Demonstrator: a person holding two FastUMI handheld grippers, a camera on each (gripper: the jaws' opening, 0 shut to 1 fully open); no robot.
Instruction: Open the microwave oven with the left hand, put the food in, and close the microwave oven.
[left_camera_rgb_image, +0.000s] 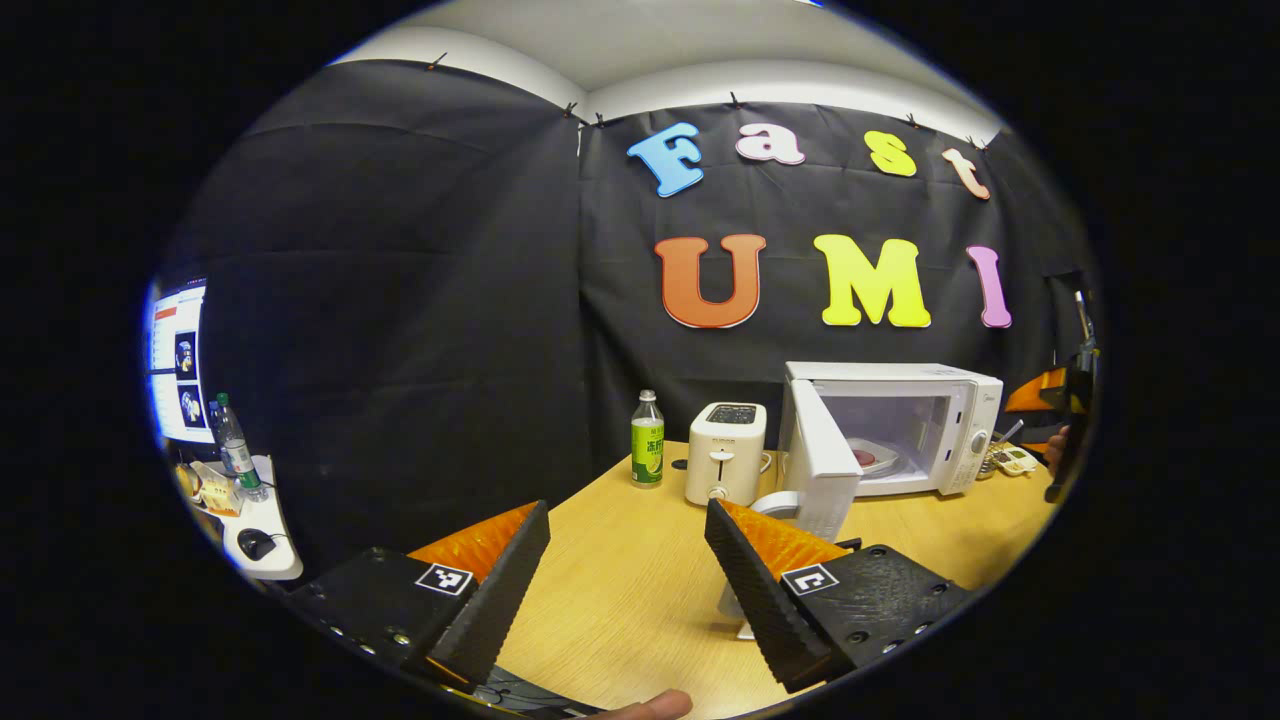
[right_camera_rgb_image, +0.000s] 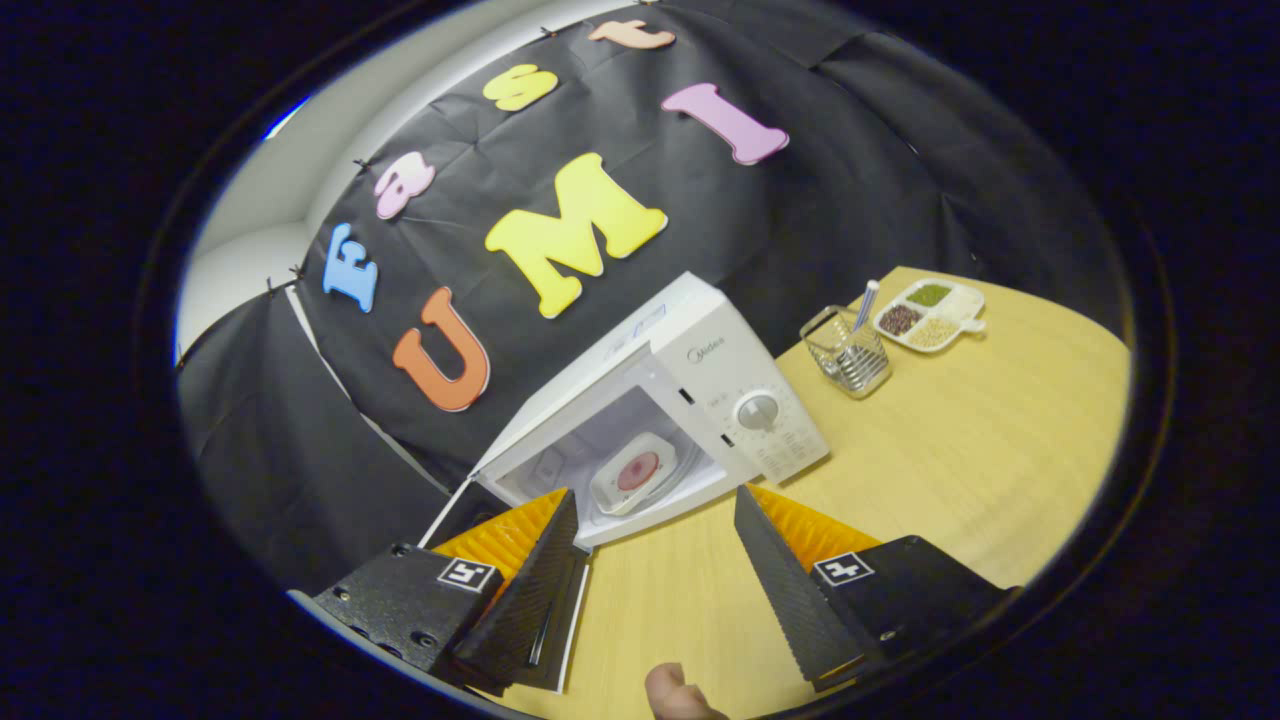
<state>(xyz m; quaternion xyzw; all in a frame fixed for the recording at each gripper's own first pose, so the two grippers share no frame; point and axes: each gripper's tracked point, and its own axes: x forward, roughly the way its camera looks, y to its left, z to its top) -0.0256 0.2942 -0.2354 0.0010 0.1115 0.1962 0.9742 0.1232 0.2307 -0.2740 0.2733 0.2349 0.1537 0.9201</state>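
Microwave (right_camera_rgb_image: 720, 390) door (left_camera_rgb_image: 825, 455) swung open, food (right_camera_rgb_image: 637, 470) seemingly flat inside.

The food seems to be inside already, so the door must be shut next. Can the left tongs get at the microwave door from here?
Probably yes. The door stands open toward the left tongs, which are open and empty, with only bare table between them.

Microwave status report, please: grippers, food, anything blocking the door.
Left gripper open, empty. Right gripper open, empty. Microwave door open, food plate inside. Door's swing path looks clear.
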